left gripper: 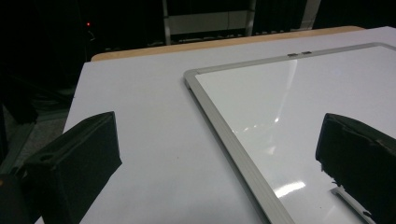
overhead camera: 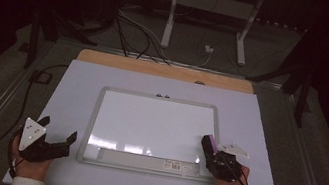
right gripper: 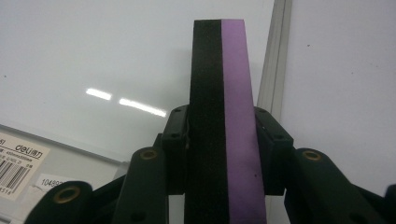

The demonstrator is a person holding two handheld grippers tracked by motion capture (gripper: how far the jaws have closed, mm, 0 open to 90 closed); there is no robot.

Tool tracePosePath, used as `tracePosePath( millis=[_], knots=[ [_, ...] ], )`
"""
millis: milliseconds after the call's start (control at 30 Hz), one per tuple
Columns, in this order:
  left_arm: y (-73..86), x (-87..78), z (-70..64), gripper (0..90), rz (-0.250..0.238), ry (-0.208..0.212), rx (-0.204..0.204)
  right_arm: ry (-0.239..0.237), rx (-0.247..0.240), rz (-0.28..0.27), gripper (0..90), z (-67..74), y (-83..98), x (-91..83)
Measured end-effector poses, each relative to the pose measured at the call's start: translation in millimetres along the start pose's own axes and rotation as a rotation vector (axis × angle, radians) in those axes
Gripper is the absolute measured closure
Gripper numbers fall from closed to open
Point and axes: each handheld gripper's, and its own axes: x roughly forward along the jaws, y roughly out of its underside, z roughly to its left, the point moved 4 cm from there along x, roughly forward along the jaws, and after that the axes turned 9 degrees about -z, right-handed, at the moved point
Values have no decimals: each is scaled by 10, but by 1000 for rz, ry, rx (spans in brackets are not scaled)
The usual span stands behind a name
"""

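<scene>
A whiteboard (overhead camera: 155, 121) with a silver frame lies flat on the white table; its surface looks clean (left gripper: 299, 98). My right gripper (overhead camera: 210, 148) is at the board's lower right corner, shut on a black-and-purple eraser (right gripper: 224, 116) that stands on edge between the jaws and points up over the board's right frame (right gripper: 275, 60). My left gripper (overhead camera: 57, 129) rests on the table left of the board, jaws wide open with nothing between them; its two black fingers (left gripper: 79, 158) frame the board's left edge (left gripper: 229, 135).
A label strip with a barcode (overhead camera: 175, 166) runs along the board's bottom tray. The wooden table edge (overhead camera: 166, 70) lies at the far side. Cables and a white stand (overhead camera: 172, 18) sit on the floor beyond.
</scene>
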Motion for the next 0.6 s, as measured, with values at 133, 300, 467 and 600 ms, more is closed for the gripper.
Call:
tracePosePath(
  millis=[133, 300, 467, 600],
  knots=[
    [2, -3, 3, 7, -1, -1, -3, 2, 0, 3, 629, 11, 18, 10],
    [3, -6, 10, 7, -2, -1, -5, -3, -4, 18, 549, 43, 27, 2],
    [2, -4, 4, 7, -2, -1, -2, -18, -3, 41, 508, 89, 40, -41],
    [0, -6, 5, 7, -2, -1, -1, -28, 8, 57, 507, 113, 54, -84]
  ],
)
